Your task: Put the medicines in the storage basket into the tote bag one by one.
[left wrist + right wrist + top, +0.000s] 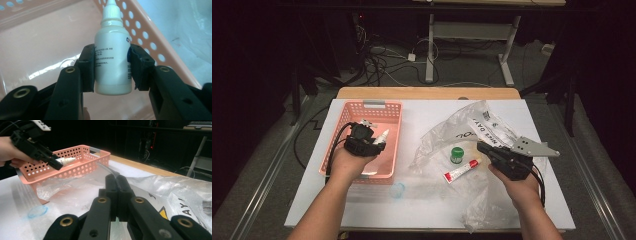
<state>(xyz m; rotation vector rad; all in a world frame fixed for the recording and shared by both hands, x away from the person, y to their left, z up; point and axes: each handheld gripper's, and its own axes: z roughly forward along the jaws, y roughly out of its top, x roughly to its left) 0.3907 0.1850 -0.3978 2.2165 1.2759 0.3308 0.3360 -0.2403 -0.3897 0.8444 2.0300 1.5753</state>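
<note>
One bottle point(113, 52), label seemingly blue-printed, clamped.

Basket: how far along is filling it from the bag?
Nothing clearly lies in the basket yet. In hand: the left tongs grip a white bottle over it. Left: the green-capped jar and red tube on the bag; right tongs shut, empty.

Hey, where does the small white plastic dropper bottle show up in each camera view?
High view: small white plastic dropper bottle left of centre, over the pink perforated plastic basket.
Left gripper view: centre, clamped between the left gripper jaws.
Right gripper view: upper left, above the basket.
Shared landmark: the basket.
</note>
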